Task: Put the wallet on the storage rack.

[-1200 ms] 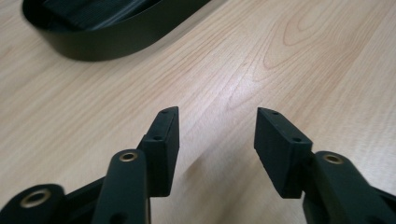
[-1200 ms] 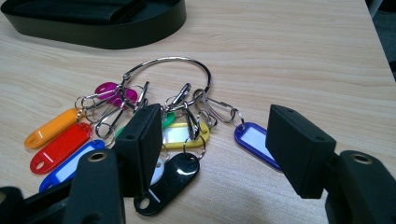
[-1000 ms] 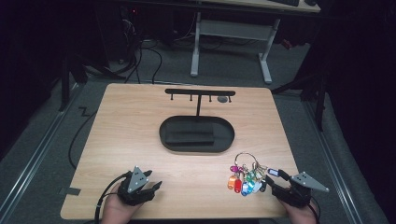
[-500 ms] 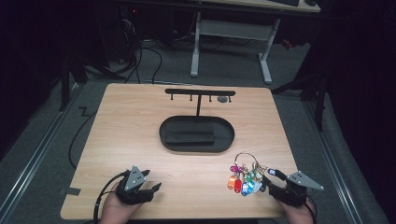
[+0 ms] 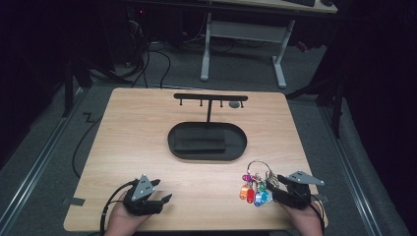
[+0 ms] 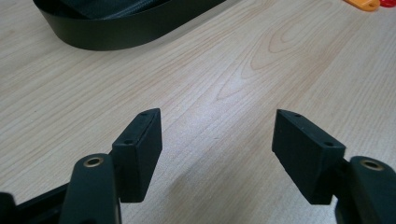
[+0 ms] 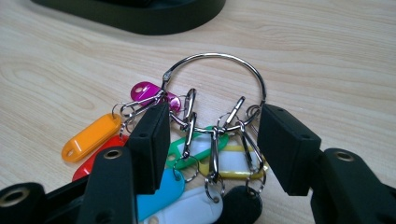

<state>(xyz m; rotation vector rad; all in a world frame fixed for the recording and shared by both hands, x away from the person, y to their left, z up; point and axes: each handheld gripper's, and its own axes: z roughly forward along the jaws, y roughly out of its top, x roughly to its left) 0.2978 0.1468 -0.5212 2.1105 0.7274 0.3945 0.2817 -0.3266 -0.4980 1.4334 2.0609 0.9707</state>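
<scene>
A steel key ring (image 5: 258, 166) with several coloured tags (image 5: 252, 192) lies on the wooden table (image 5: 147, 128) at the front right. My right gripper (image 5: 274, 186) reaches it from the right. In the right gripper view its jaws (image 7: 212, 135) straddle the clips under the ring (image 7: 215, 55). They have just been closing, with gaps still at both pads, so the gripper is open. The orange tag (image 7: 88, 137) lies to the left. My left gripper (image 5: 163, 190) rests at the front left. Its jaws (image 6: 217, 140) have just been opening and have bare wood between them.
A black oval tray (image 5: 206, 155) sits mid-table, with a black T-shaped hook stand (image 5: 210, 97) rising behind it. The tray wall (image 6: 116, 32) shows at the top of the left gripper view and the tray wall (image 7: 154, 21) again in the right gripper view. Desk legs and cables stand beyond the table.
My right gripper has slid left onto the key ring and its jaws stand narrower. The left gripper's jaws have spread wider while the hand stayed put.
</scene>
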